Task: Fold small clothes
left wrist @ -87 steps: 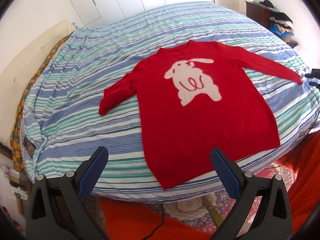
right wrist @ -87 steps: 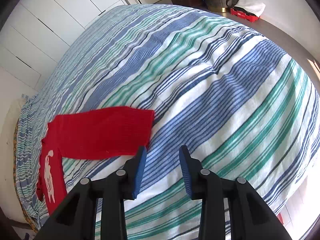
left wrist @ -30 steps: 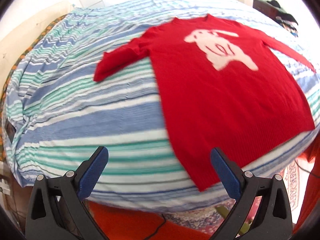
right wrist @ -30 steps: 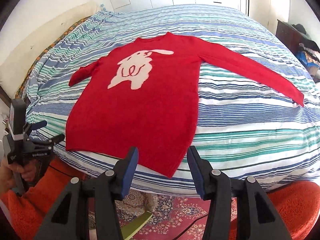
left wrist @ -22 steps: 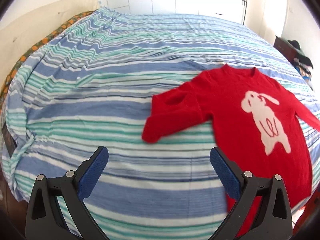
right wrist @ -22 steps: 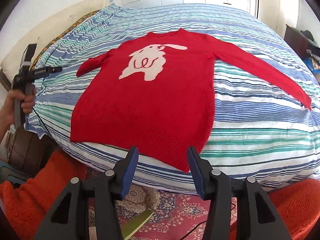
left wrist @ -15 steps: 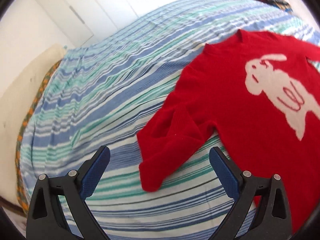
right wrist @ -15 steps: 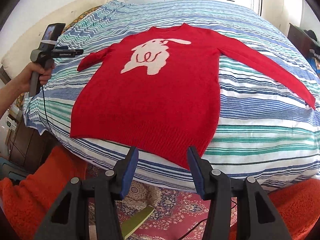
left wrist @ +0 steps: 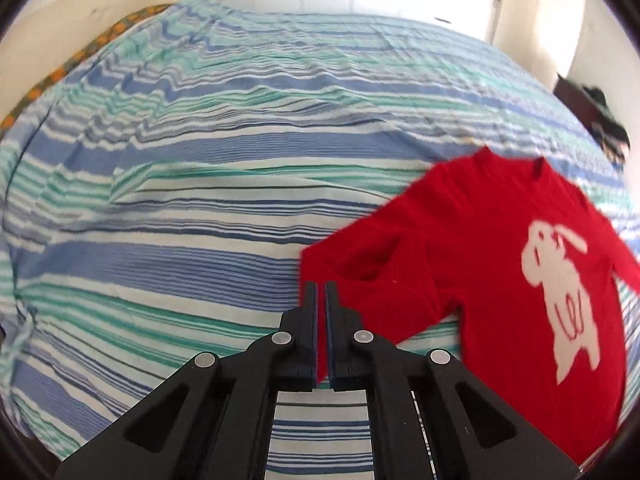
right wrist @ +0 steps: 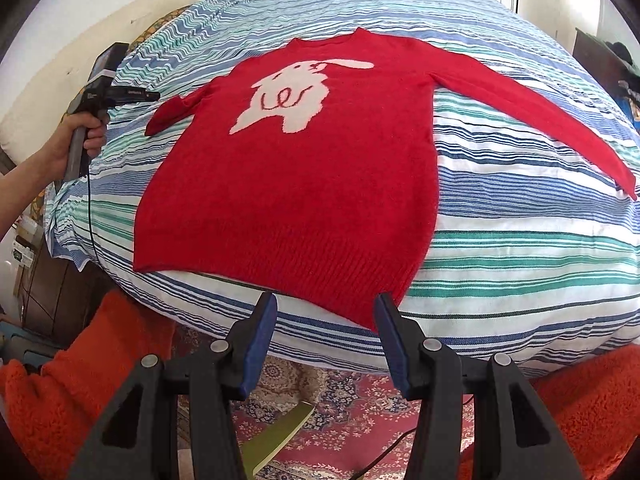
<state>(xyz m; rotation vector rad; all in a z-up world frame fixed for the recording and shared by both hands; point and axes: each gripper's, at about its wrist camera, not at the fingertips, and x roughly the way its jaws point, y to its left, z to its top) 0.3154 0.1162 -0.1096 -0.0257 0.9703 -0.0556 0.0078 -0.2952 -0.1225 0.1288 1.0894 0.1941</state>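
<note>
A red sweater (right wrist: 300, 184) with a white rabbit lies face up on the striped bed (right wrist: 520, 248). Its right sleeve (right wrist: 540, 112) stretches out straight, while the left sleeve (left wrist: 380, 300) is folded short. My left gripper (left wrist: 321, 290) hovers at that sleeve's cuff edge, jaws closing, pads all but touching, with no cloth visible between them. In the right wrist view a hand (right wrist: 80, 136) holds the left gripper (right wrist: 156, 96) just left of the sleeve (right wrist: 168, 114). My right gripper (right wrist: 324, 312) is open over the bed's near edge, at the hem's corner, holding nothing.
A patterned rug (right wrist: 340, 400) and an orange fleece (right wrist: 80, 400) lie below the bed's near edge, with a green flat object (right wrist: 280, 436) on the rug. A dark cabinet (right wrist: 48, 288) stands at the left, a dresser (right wrist: 600, 60) with clothes at the far right.
The left gripper swung from the hem up along the bed's left side to the folded sleeve and shut its wide-open jaws. The right gripper stayed at the hem, open.
</note>
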